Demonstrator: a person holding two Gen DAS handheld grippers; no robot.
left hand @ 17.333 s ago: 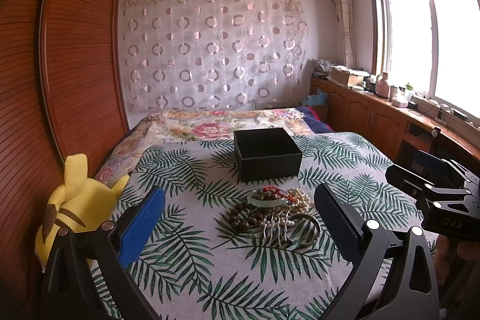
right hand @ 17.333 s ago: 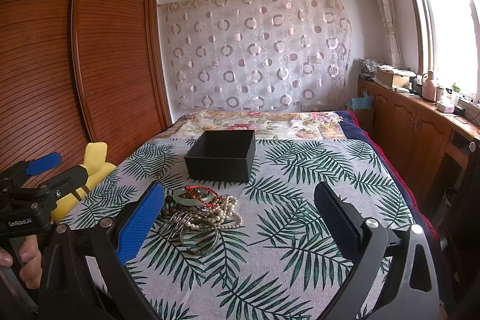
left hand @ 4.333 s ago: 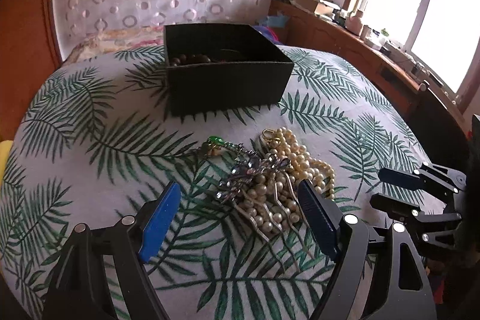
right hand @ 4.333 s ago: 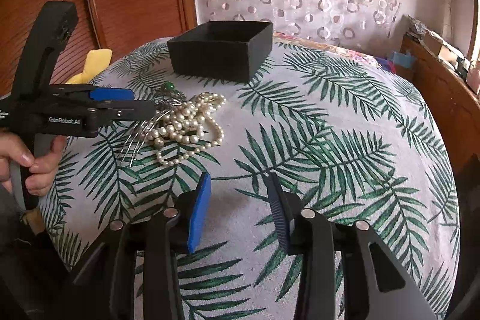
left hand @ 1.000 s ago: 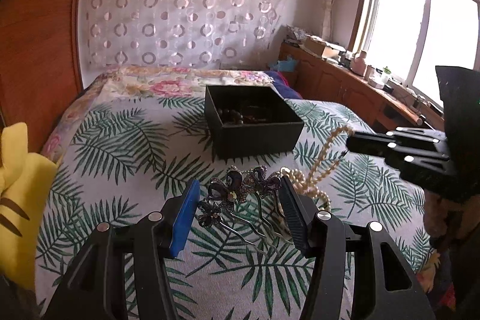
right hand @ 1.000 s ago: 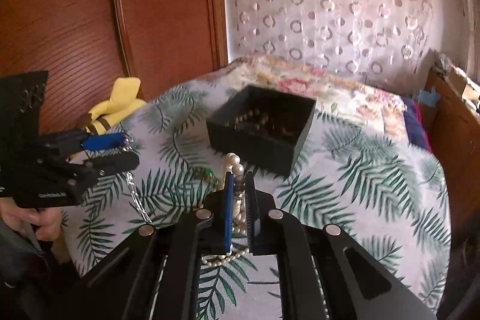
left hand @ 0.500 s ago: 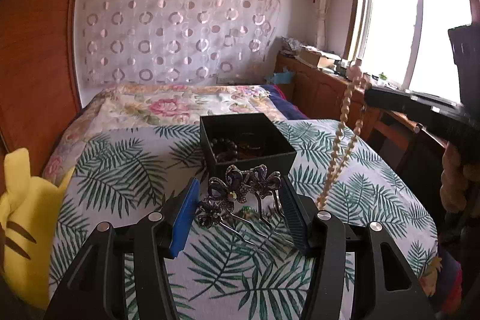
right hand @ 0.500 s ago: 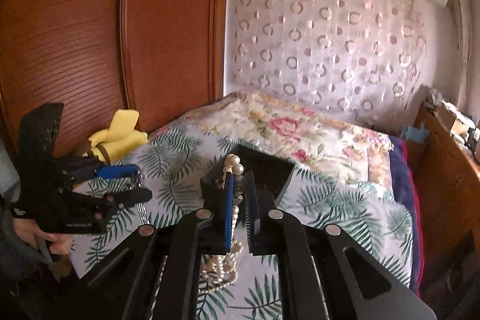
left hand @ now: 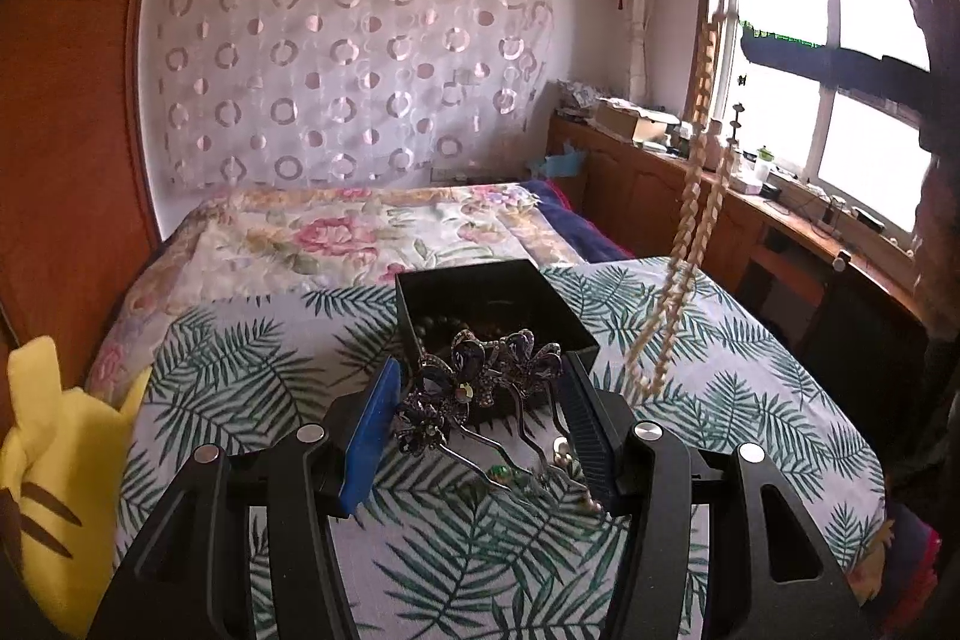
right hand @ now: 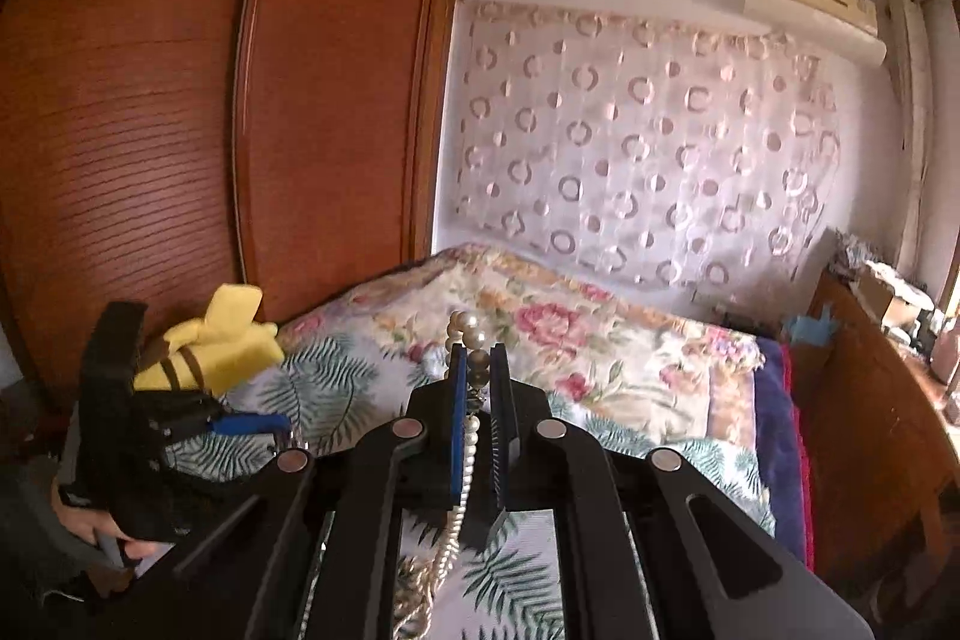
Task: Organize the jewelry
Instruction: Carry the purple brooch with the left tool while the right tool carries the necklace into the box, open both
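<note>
My left gripper [left hand: 480,394] is shut on a dark purple flower hair comb [left hand: 474,382] and holds it above the bed, just in front of the open black box [left hand: 492,298], which has dark beads inside. My right gripper [right hand: 478,358] is shut on a pearl necklace [right hand: 465,334]. It holds the necklace high, and the strand [left hand: 690,220] hangs down to the right of the box in the left wrist view. The right gripper [left hand: 840,64] shows high at the right there. A small green piece and some loose pearls [left hand: 558,466] lie on the spread under the comb.
The bed has a palm-leaf spread [left hand: 240,376] and a floral quilt [left hand: 336,232] behind it. A yellow plush toy [left hand: 54,472] sits at the left edge by the wooden wardrobe [right hand: 150,130]. A wooden counter [left hand: 690,160] runs under the window at the right.
My right gripper has risen higher with the pearl necklace, so the strand hangs longer beside the box. My left gripper has lifted a little with the hair comb.
</note>
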